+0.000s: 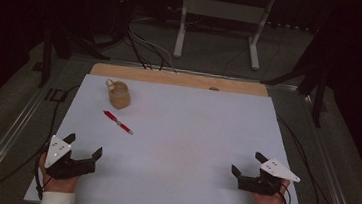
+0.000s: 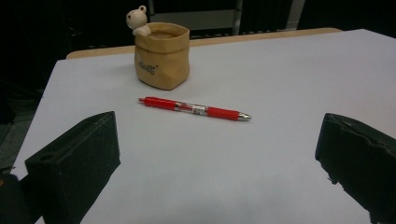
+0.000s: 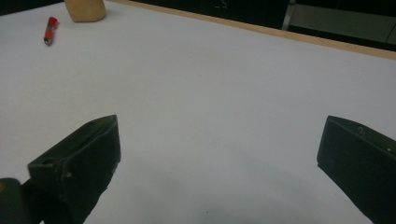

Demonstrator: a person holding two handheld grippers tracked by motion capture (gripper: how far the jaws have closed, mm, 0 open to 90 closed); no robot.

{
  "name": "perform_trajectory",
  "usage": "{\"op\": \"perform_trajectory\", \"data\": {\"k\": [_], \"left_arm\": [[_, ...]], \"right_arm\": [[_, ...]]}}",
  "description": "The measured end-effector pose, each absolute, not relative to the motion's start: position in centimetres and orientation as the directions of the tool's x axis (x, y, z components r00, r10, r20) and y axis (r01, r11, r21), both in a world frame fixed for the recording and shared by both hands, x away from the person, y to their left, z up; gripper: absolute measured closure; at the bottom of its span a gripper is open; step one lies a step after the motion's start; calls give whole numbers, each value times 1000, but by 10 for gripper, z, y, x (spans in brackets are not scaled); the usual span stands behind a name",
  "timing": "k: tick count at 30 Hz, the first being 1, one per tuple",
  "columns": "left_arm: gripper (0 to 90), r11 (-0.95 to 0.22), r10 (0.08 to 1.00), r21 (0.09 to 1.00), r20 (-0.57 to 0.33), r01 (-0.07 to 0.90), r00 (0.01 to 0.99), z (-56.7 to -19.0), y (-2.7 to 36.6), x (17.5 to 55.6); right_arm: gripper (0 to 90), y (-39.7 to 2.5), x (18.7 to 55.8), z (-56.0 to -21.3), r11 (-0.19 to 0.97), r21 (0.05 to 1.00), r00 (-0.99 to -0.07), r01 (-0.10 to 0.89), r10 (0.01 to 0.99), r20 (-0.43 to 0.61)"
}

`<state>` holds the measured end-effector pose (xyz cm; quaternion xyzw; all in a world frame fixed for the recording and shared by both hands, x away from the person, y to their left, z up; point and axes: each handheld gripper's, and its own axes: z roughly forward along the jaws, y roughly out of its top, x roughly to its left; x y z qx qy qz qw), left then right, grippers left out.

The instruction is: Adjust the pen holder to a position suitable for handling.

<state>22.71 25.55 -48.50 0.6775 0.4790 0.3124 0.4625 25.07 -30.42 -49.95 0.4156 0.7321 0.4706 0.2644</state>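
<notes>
Up and right of my left gripper [image 1: 83,145], jaws wide and empty, lies the slim red plastic pen [image 1: 118,122]. Its long axis runs diagonally; my right gripper [image 1: 247,163], equally wide, sits farther off.

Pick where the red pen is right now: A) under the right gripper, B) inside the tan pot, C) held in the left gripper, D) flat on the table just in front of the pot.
D: the pen lies flat on the table, apart from the pot, with both the left gripper and right gripper open and empty.
</notes>
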Motion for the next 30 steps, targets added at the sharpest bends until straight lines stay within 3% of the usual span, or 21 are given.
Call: {"op": "perform_trajectory", "data": {"k": [14, 23, 30], "left_arm": [[5, -98, 951, 920, -26, 379, 309, -479, 254, 227], [5, -168, 945, 916, 44, 365, 324, -453, 243, 256], [5, -170, 941, 915, 41, 365, 336, -443, 240, 278]], "right_arm": [[0, -301, 252, -498, 189, 918, -485, 348, 874, 4], [0, -302, 252, -498, 187, 921, -475, 341, 880, -3], [0, -303, 255, -499, 172, 922, -463, 347, 886, 9]]}}
